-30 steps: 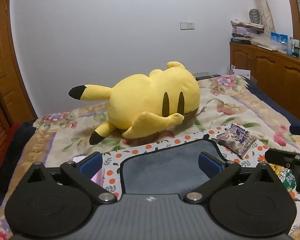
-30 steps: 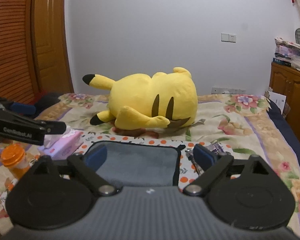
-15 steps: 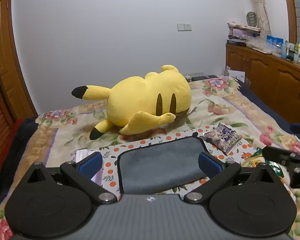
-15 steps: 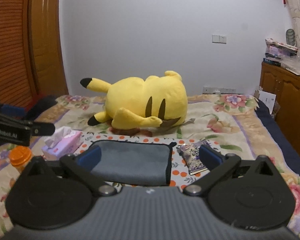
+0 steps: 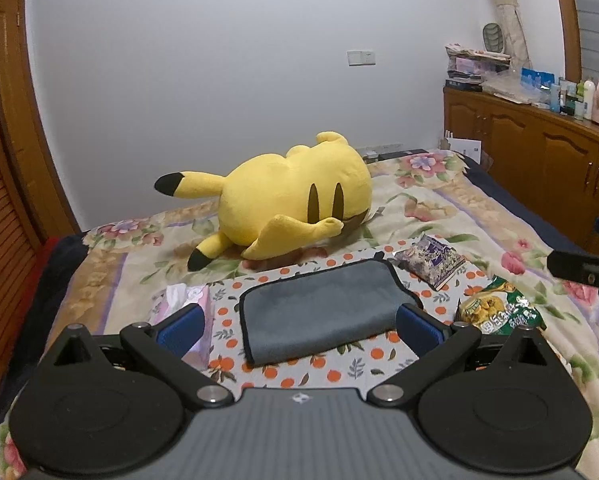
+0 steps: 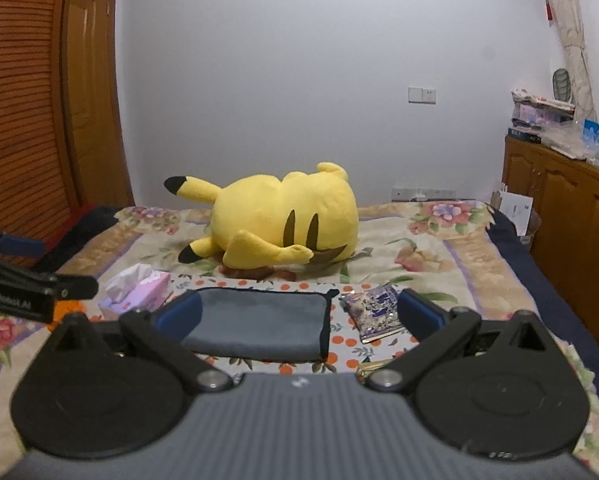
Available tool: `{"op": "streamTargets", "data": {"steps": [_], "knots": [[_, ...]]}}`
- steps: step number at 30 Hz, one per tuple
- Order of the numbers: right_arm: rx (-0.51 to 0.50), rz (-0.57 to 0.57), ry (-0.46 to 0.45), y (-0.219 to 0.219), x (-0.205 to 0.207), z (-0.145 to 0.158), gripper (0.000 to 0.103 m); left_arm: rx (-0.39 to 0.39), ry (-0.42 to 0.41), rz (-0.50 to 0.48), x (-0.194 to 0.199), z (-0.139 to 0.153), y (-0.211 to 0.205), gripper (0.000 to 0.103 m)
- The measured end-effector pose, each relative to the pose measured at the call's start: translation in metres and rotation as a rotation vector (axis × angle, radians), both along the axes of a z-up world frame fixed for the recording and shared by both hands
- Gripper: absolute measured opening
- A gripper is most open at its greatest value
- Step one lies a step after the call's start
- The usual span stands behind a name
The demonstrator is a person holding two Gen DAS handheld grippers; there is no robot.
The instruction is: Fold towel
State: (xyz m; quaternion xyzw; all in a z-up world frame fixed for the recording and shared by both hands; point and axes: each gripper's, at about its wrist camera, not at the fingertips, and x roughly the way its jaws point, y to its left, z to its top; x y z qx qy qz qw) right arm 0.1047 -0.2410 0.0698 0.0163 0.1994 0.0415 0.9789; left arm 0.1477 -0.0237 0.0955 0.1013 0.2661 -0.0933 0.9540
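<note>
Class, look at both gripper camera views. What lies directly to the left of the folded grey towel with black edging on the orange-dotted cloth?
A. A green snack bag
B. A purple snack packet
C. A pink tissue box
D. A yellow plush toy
C. The pink tissue box sits left of the folded grey towel; the purple snack packet and green snack bag lie to its right, the yellow plush toy behind it.
</note>
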Motion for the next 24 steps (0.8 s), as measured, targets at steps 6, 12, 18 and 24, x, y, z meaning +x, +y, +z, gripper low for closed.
{"op": "streamTargets", "data": {"steps": [6,12,18,24], "knots": [[0.008,-0.002,-0.012,0.002,-0.019,0.005,0.103,0.005,0.006,-0.010,-0.032,0.002,0.003,0.103],[0.011,0.006,-0.033,0.011,-0.040,0.012,0.103,-0.024,-0.006,-0.014,-0.071,0.009,0.007,0.103],[0.017,0.019,-0.051,0.021,-0.058,0.015,0.103,-0.046,-0.029,0.000,-0.107,0.013,0.013,0.103],[0.028,0.020,-0.056,0.024,-0.075,0.012,0.103,-0.065,-0.048,0.015,-0.126,0.009,0.017,0.103]]}}
